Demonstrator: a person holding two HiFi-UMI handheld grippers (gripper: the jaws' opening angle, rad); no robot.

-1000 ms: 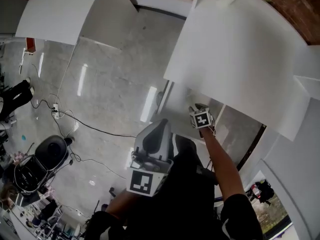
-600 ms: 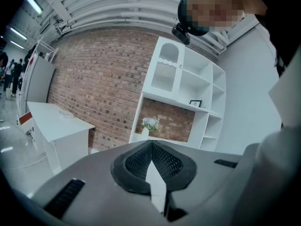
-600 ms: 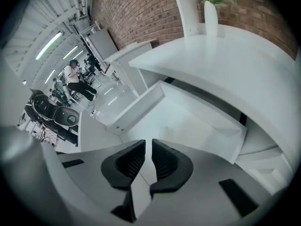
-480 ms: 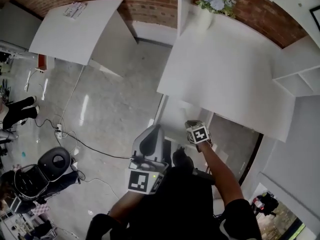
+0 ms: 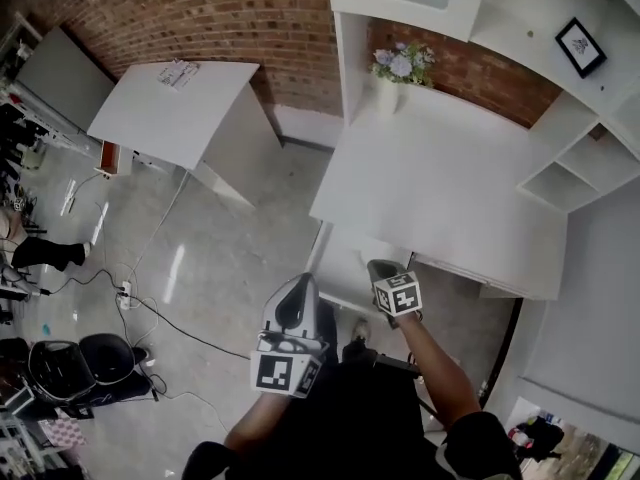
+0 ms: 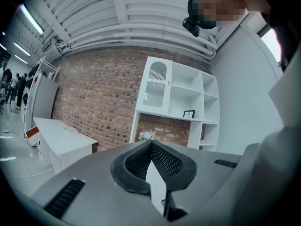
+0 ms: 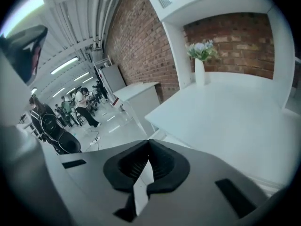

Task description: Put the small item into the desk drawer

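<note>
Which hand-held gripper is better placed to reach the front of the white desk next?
Right, I'd judge: the right gripper sits at the white desk's front edge, while the left gripper hangs farther back.

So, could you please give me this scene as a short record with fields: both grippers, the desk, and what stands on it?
left gripper: fingers shut, nothing between them
right gripper: fingers shut, nothing between them
desk: white, brick wall behind it
on desk: one white vase with flowers, at the far edge
small item: not visible in any view
</note>
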